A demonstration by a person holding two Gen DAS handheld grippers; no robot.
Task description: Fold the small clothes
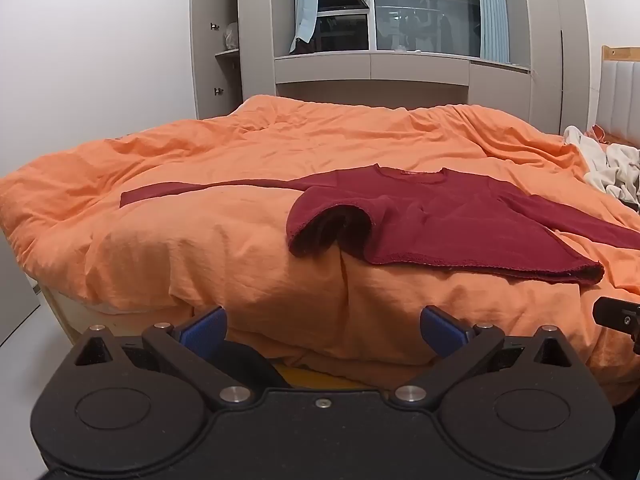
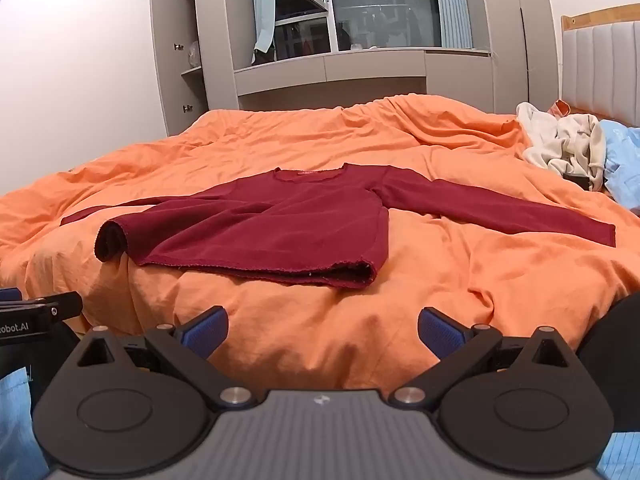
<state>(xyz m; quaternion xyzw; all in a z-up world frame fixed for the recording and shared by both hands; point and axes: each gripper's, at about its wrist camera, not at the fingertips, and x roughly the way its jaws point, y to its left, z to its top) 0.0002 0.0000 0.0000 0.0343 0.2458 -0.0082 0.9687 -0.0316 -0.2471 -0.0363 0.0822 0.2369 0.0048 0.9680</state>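
A dark red long-sleeved top lies flat on the orange duvet, collar toward the window, both sleeves stretched out sideways. Its near-left hem corner is curled up. My left gripper hangs open before the bed's near edge, short of the top, with nothing between its blue pads. My right gripper is open too, over the duvet just short of the hem, and holds nothing. The tip of the right tool shows at the left view's right edge; the left tool shows at the right view's left edge.
A heap of cream clothes and a light blue cloth lie at the far right by the padded headboard. Grey cupboards and a window stand behind the bed. Pale floor shows at the left.
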